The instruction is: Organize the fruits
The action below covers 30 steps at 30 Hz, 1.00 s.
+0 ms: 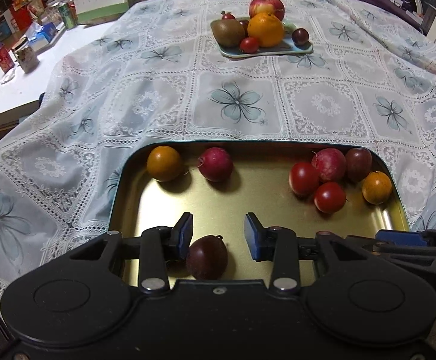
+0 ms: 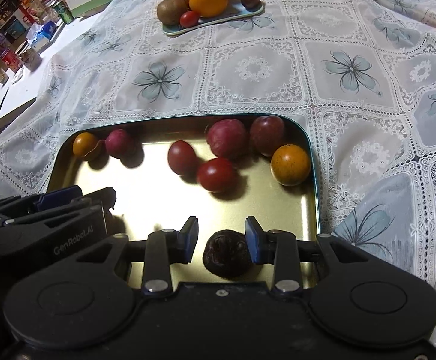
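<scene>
jaws: left gripper (image 1: pixel 218 235) and right gripper (image 2: pixel 221 238) both apart, empty.
plum (image 1: pixel 207 257): tray (image 1: pixel 396 210) near edge, touching left pad.
advice: centre the jaws before closing gently.

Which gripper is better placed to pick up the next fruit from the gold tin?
Either, about equally. The left gripper is open around a dark plum; the right gripper is open around a wrinkled dark fruit. Each fruit sits off-centre, against one of the fingers.
</scene>
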Motion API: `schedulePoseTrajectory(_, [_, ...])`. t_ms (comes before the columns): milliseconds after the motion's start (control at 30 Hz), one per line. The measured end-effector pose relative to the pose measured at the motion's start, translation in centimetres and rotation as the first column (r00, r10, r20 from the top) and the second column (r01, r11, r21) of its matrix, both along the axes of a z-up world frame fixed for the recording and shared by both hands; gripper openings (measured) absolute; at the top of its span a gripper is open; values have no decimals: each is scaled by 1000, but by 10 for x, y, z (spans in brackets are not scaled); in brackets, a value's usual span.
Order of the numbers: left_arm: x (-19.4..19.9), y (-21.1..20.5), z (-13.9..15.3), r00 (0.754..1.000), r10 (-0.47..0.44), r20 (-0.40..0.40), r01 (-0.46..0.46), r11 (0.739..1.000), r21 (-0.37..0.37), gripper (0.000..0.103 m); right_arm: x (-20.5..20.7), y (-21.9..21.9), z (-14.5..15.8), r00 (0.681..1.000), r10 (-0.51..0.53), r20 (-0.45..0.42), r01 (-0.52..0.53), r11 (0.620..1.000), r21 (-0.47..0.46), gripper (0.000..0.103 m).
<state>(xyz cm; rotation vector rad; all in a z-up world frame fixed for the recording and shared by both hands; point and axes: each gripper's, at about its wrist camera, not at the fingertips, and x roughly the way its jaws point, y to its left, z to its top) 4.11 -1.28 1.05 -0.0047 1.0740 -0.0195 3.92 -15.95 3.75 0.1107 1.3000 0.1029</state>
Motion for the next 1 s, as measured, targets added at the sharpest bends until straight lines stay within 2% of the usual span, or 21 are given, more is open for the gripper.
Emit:
schedulePoseTrajectory(167, [-10,0,1,1000,-4,17,4,1000,12,46,-7,0,2,1000,4,3,-4,1000,3,37])
schedulePoseTrajectory(400, [-21,0,-3,1000,-5,14,5,1000,22,46,-19,0,-1,999,42,-28,-42,999,-32,38])
schedulePoseTrajectory(633, [-33,2,-8,1000,6,13,-6,1000,27,46,-36,1,-5,996,89,-21,-90,993,-82,38])
schedulePoseTrajectory(1000, [-46,6,-9,1000,10,19,-11,999,51,47,-53,1,-5,996,91,-17,-92,995,-44,38])
